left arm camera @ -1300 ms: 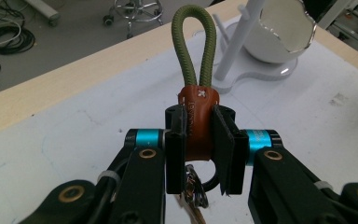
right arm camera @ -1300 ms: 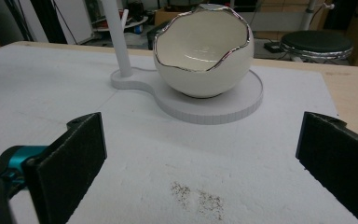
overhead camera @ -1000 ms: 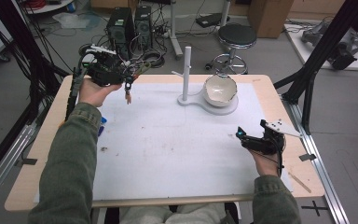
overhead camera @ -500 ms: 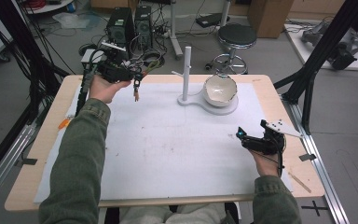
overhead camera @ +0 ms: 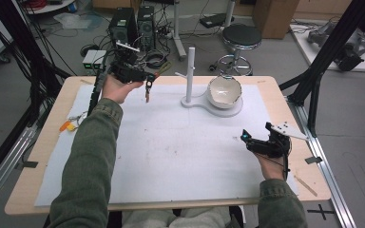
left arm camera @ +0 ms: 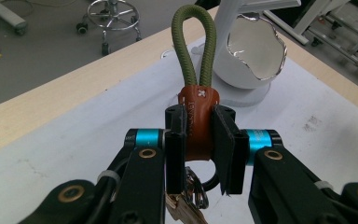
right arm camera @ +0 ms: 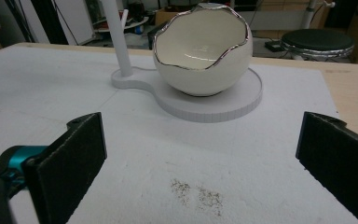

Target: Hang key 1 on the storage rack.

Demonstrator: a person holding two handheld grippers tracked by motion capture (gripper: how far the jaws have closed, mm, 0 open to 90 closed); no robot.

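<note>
A keychain (left arm camera: 196,100) with a green cord loop is clamped between the left gripper (left arm camera: 200,140) fingers, raised above the counter (overhead camera: 47,128) beside the white stand (overhead camera: 190,71); the right gripper (right arm camera: 200,158) fingers are spread wide apart facing the egg-shaped bowl (right arm camera: 200,51).

Left gripper (overhead camera: 147,81) raised over the far-left part of the white sheet-covered wooden table (overhead camera: 171,147), small dark dangling object (overhead camera: 148,91) hanging below. White egg-shaped bowl (overhead camera: 224,91) beside white upright post (overhead camera: 190,71) on flat white base. Right gripper (overhead camera: 245,139) low near right edge.
</note>
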